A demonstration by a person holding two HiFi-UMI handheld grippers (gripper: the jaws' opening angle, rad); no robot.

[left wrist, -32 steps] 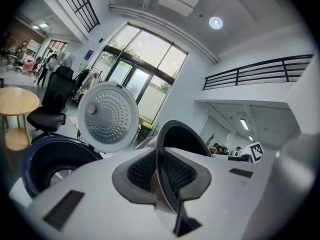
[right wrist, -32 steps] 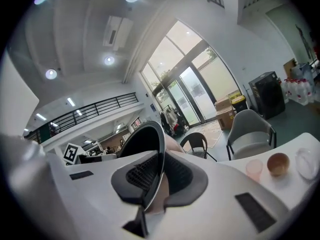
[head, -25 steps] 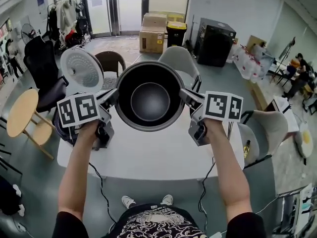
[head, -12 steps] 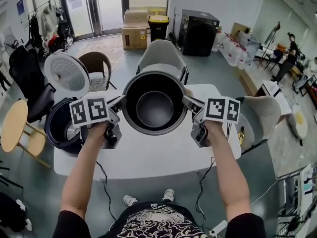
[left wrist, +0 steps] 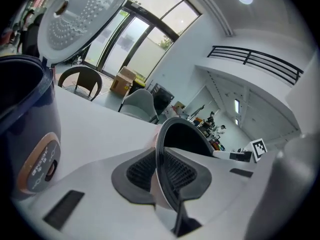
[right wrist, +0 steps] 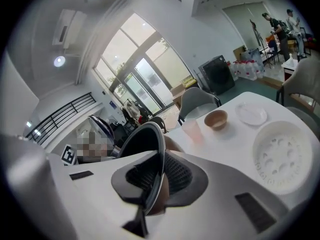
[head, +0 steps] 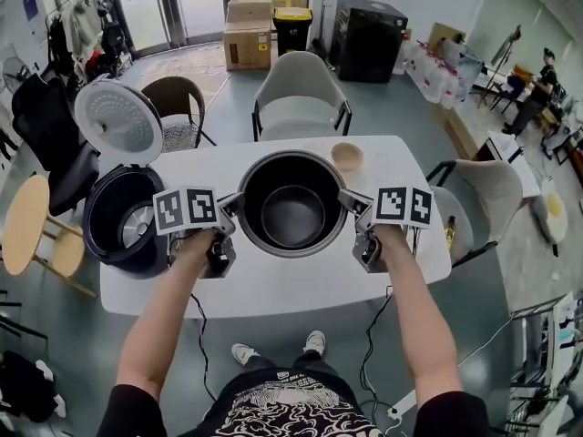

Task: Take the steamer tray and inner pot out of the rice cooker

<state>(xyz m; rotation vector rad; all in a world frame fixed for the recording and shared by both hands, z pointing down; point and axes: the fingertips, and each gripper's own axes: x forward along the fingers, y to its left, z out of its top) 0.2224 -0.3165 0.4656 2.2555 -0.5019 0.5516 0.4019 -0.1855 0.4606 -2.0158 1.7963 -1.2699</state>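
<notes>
At the left edge of the inner pot, the left claw is pinching the thin metal rim, one ribbed pad inside the wall and one outside. The right claw is pinching the opposite edge the same way, so the pot is hanging between the two, mouth up and about level. It is sitting low over the middle of the white bench; whether its base is touching the top I cannot tell.

To the left, the rice cooker is standing with its lid raised and its well empty. Just beyond the pot's far edge, a small bowl is sitting, with a pink cup beside it in the right gripper view. That view is also showing a white perforated disc, by the look of it the steamer tray, lying flat on the bench to the right.

The step in hand seems to be setting the pot down. Doing it well is calling for both sides going down at one height, since a rim grip this narrow is likely letting the pot swing or slip if one side is dipping. The bare patch near the person is looking like the safest spot, apart from the bowl, the tray and the cooker. Both claws should be spreading only once the base is lying flat.
</notes>
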